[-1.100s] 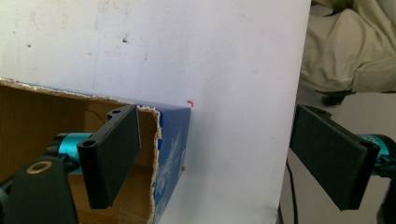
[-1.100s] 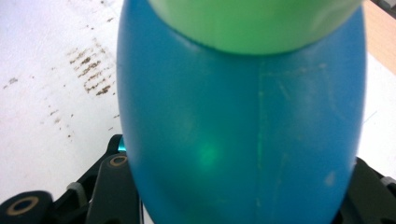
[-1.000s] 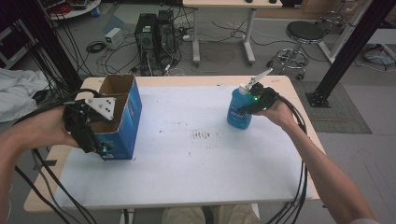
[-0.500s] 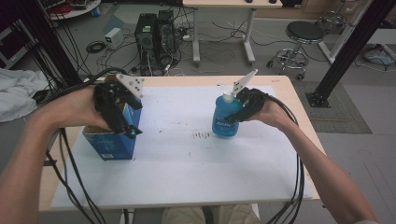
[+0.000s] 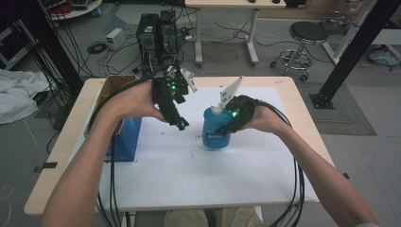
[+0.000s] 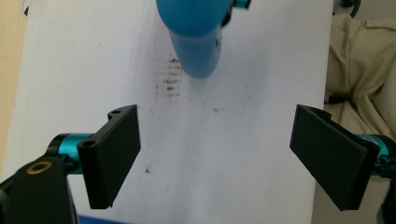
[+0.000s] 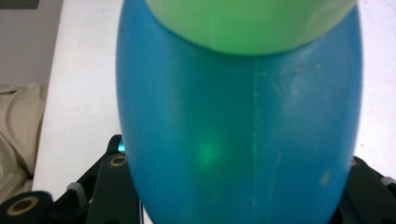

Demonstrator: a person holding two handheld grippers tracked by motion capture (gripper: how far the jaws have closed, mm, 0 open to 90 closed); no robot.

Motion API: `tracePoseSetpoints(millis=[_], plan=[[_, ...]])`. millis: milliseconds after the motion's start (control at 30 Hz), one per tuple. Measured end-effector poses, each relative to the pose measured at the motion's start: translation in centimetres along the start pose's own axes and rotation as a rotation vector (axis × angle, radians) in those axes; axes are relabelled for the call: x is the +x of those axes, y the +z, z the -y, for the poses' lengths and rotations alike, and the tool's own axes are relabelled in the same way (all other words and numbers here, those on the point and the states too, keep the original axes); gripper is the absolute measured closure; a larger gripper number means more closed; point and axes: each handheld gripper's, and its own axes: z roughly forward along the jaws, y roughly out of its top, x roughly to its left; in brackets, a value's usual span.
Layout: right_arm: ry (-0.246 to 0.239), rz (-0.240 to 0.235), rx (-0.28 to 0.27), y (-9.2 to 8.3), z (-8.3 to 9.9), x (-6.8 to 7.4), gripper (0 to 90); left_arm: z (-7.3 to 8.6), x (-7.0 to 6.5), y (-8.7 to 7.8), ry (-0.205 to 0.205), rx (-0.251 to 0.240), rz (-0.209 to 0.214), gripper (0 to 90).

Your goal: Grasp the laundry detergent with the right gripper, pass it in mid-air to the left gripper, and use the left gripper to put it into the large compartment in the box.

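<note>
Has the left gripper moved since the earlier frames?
Yes. The left gripper has left the blue box and crossed rightward over the table toward the blue bottle.

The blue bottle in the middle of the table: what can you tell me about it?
The blue plastic bottle is translucent and rounded, with a pale cap on a short neck and a printed label low on its front. It stands upright on the white sheet covering the wooden table. The right claw is clamped on its side; the left claw hangs open beside it, apart.
</note>
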Motion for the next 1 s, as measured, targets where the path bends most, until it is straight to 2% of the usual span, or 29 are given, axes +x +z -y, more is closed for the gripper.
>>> tracePoseSetpoints(millis=[333,433,633,700,733,1000], plan=[[-0.039,-0.045,-0.019,0.9,-0.7,0.5,46.1,-2.5,0.1,3.7,0.002,-0.009,0.024,16.4],[-0.066,-0.056,-0.023,1.1,-1.1,0.6,46.1,-2.8,0.0,4.5,0.006,-0.003,0.026,16.4],[-0.078,-0.063,-0.026,1.2,-1.5,0.8,46.0,-3.1,-0.2,5.3,0.007,-0.019,0.036,16.4],[-0.077,-0.061,-0.03,1.2,-1.5,0.8,46.0,-3.1,-0.2,5.3,0.012,-0.026,0.034,16.4],[-0.083,-0.042,-0.028,1.3,-1.5,0.7,45.9,-3.1,-0.3,5.4,0.009,-0.03,0.034,16.4],[-0.081,-0.048,-0.025,1.3,-1.5,0.8,46.0,-3.1,-0.2,5.5,0.002,-0.046,0.03,16.7]])
